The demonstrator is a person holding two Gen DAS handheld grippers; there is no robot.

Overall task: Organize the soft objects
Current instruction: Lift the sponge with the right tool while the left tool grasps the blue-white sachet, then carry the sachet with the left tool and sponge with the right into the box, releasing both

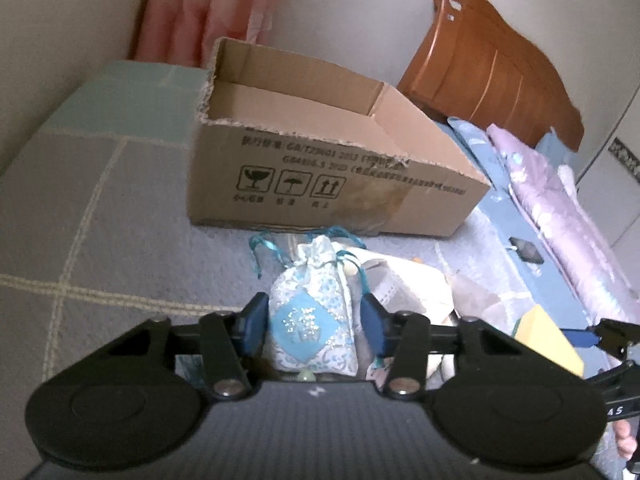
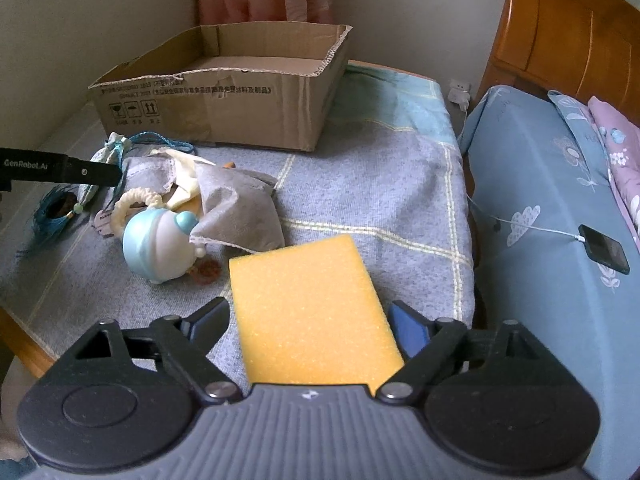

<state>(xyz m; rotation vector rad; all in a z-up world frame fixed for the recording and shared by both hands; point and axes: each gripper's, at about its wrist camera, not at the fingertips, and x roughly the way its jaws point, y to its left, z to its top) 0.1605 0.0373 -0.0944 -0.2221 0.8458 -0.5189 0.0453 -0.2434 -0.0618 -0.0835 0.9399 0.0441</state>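
the left gripper (image 1: 316,326) is clamped on a small blue pouch (image 1: 312,320), light and squashy; best held mid-body. the right gripper (image 2: 310,332) straddles a yellow sponge (image 2: 308,312), apparently pinching it, just before the cardboard box (image 2: 224,92) on the bed (image 2: 380,184).

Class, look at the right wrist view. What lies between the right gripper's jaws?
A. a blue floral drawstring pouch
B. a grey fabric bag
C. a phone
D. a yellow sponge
D: the yellow sponge lies flat between the jaws of the right gripper, which flank its two long sides.
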